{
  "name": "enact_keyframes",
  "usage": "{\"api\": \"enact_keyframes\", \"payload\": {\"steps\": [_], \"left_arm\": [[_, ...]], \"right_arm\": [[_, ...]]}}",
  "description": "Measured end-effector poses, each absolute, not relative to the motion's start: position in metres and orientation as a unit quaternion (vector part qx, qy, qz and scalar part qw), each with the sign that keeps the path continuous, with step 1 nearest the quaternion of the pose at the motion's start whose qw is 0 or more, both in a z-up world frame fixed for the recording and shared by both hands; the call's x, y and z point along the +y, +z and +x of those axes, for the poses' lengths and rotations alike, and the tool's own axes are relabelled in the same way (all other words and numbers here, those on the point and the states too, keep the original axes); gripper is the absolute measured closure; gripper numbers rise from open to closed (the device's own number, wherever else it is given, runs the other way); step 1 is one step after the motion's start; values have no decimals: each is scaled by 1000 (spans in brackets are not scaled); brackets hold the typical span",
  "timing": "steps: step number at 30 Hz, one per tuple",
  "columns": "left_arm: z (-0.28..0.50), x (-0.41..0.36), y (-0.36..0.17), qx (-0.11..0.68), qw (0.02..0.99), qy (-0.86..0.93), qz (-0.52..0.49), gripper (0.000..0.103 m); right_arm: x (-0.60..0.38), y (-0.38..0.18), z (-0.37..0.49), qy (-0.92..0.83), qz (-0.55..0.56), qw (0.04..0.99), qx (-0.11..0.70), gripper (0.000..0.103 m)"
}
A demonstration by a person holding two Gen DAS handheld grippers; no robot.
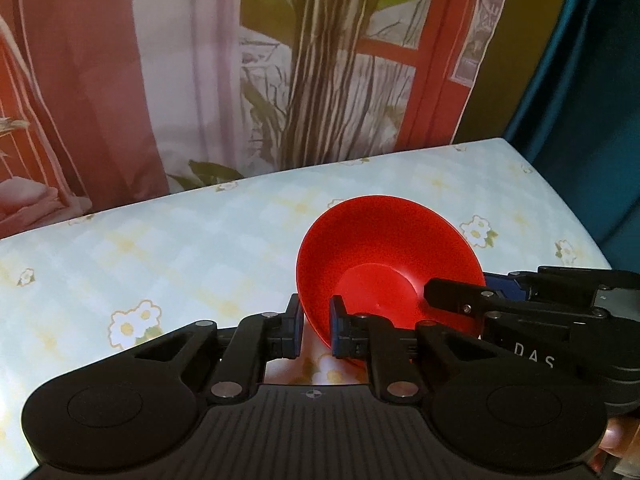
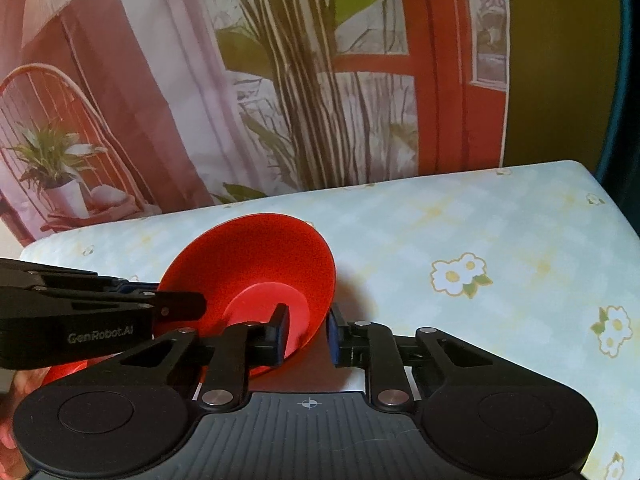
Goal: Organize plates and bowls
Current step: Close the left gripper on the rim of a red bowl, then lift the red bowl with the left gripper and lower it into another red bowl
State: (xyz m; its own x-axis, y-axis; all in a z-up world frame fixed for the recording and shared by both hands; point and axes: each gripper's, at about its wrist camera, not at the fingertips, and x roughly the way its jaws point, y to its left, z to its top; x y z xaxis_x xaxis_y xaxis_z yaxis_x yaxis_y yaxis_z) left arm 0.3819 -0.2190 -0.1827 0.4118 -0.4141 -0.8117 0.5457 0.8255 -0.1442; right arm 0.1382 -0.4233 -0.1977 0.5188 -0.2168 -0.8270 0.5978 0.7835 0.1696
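Observation:
A red bowl (image 1: 384,256) is held above the flowered table, gripped from both sides. My left gripper (image 1: 316,330) is shut on the bowl's near-left rim, one pad inside and one outside. In the right wrist view the same bowl (image 2: 256,264) tilts toward the camera, and my right gripper (image 2: 307,334) is shut on its right rim. Each gripper shows in the other's view: the right one (image 1: 452,294) entering from the right, the left one (image 2: 176,306) from the left. Another red object (image 2: 64,372) peeks out low left, mostly hidden.
The table (image 1: 200,240) has a pale blue cloth with white flowers; its right edge (image 2: 616,216) curves away near a dark teal curtain. A printed backdrop (image 1: 280,60) with a plant and red window hangs right behind the table's far edge.

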Motion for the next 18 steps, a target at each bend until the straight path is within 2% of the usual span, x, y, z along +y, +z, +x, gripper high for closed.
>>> {"api": "enact_keyframes", "payload": {"steps": [18], "left_arm": [[344,-176,-123,417,861,-286,60,89]], "right_arm": [[-387,-140,140,-228,199,864,402,87]]}}
